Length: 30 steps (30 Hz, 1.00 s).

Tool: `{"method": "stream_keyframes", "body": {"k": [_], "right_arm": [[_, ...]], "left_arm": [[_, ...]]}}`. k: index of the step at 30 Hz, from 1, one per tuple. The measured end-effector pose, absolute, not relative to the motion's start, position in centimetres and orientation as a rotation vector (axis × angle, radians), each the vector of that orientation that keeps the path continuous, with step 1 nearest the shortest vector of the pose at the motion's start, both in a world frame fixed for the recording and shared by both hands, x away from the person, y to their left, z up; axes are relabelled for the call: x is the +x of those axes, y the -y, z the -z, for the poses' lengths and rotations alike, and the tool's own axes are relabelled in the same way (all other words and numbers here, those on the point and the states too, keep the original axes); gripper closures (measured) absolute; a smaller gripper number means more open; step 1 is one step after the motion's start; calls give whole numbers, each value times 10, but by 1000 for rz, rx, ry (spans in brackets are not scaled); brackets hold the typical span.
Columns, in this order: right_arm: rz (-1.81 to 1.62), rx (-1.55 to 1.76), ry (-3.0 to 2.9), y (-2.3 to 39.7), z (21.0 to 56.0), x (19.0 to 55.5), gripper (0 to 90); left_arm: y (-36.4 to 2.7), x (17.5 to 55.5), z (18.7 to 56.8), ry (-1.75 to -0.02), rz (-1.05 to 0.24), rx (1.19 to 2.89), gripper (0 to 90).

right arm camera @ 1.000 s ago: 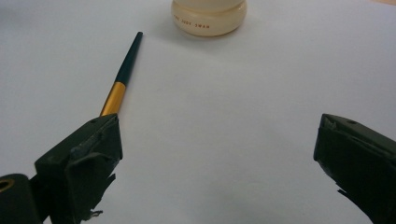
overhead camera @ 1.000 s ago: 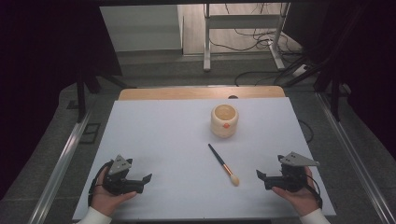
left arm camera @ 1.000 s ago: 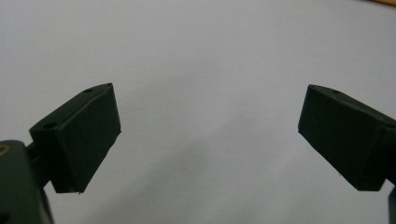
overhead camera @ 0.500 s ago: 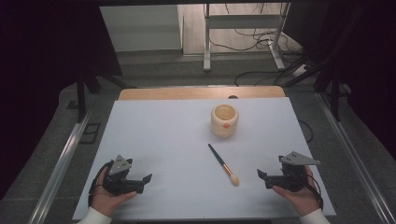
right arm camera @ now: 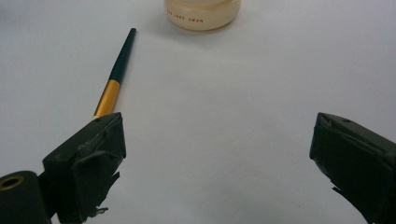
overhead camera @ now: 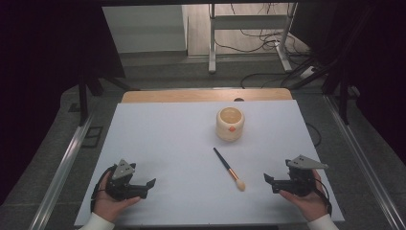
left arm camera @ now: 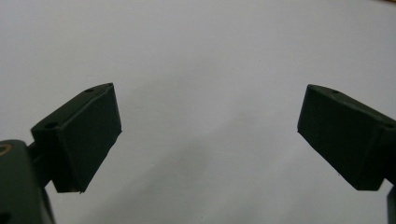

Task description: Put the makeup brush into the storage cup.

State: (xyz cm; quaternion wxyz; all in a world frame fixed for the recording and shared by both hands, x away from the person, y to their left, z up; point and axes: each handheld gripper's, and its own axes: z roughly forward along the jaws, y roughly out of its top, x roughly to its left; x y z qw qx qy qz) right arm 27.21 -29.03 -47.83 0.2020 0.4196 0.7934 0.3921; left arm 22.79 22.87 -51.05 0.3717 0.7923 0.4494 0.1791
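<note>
Taking the makeup brush as the landmark: it lies flat on the white table, bristle head toward the person and dark handle pointing away and slightly to the left.

Nearest the person, the right gripper rests in a hand at the table's near edge, just right of the brush's bristle end and apart from it. Its jaws stand wide apart with nothing between them. In the right gripper view the gold ferrule and dark handle of the brush run up and away from beside one jaw, outside the gap.

The left gripper sits well to the left of the brush, also at the near edge and held in a hand. Its jaws are spread wide too, with bare table between them.

Beyond the brush's handle tip, a little to the right, stands a cream round jar with an orange mark on its side, apart from the brush. In the right gripper view the jar sits at the far end.
</note>
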Motion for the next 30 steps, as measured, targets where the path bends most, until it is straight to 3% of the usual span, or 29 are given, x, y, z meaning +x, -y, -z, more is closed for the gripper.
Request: {"method": "stream_keyframes", "body": {"k": [30], "right_arm": [[-1048,1239,-2225,283,456,277,35]], "left_arm": [[-224,226,509,-1156,-449,2047,73]]}}
